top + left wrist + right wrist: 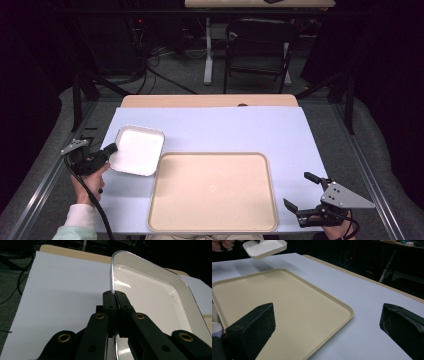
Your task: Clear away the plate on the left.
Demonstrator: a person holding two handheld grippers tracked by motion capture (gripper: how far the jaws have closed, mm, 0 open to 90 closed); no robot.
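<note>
**Already lifted: the white dish hangs from your left gripper**

Starting at the left, your left gripper point(111, 148) is clamped on the rim of the white dish point(137, 150); in the left gripper view the black jaws pinch the thin rim point(113, 287) between them. The right gripper view shows the dish point(265, 248) clear of the pale blue tabletop point(352, 287), tilted a little, with its shadow beneath. I judge this to be the carry step, the dish picked up and not yet set down.

Just to its right lies the beige tray point(212, 192), bare and flat, the likeliest landing spot. To get there, carry the dish across over the tray's near rim, level it, lower until its base sits flat, then let go.

Farthest right, your right gripper point(305, 192) waits beside the tray, jaws wide apart and holding nothing.
</note>
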